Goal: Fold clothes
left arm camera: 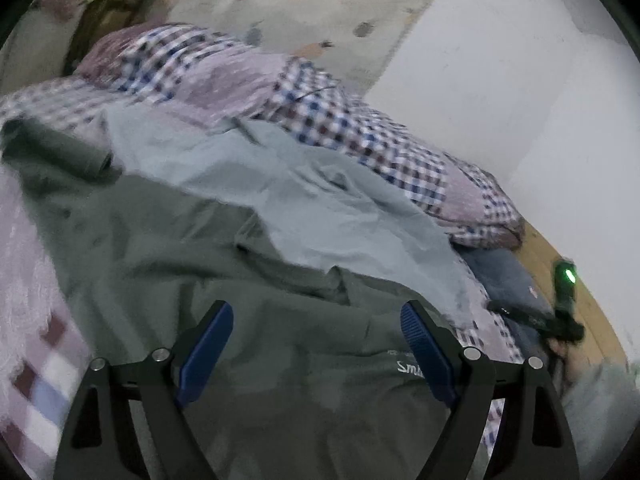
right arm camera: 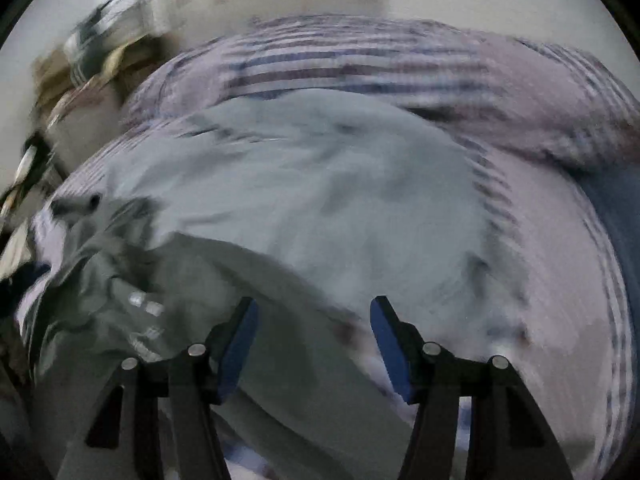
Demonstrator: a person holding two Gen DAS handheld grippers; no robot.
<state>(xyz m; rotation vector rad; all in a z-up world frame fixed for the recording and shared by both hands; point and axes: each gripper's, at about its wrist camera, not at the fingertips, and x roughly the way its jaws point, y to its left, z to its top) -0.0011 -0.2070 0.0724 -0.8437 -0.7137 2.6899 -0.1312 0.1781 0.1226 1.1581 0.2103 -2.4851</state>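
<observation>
Right claw (right arm camera: 312, 312) with blue pads (right arm camera: 240, 344) spread apart, nothing between them, above a dark grey-green garment (right arm camera: 224, 276). Pale blue garment (right arm camera: 320, 200) beyond, spread across a checked bed cover (right arm camera: 560, 280). Checked pillow (right arm camera: 400, 64) at the far edge. Heavily motion-blurred throughout.

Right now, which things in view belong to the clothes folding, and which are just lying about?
Part of the job:
- dark green garment with white lettering
- light grey-blue garment lying over it
- left gripper, open above the green garment
- right gripper, open above the clothes

Just lying about:
- checked bedding underneath and bunched behind
- blue pillow at the bed's edge
</observation>
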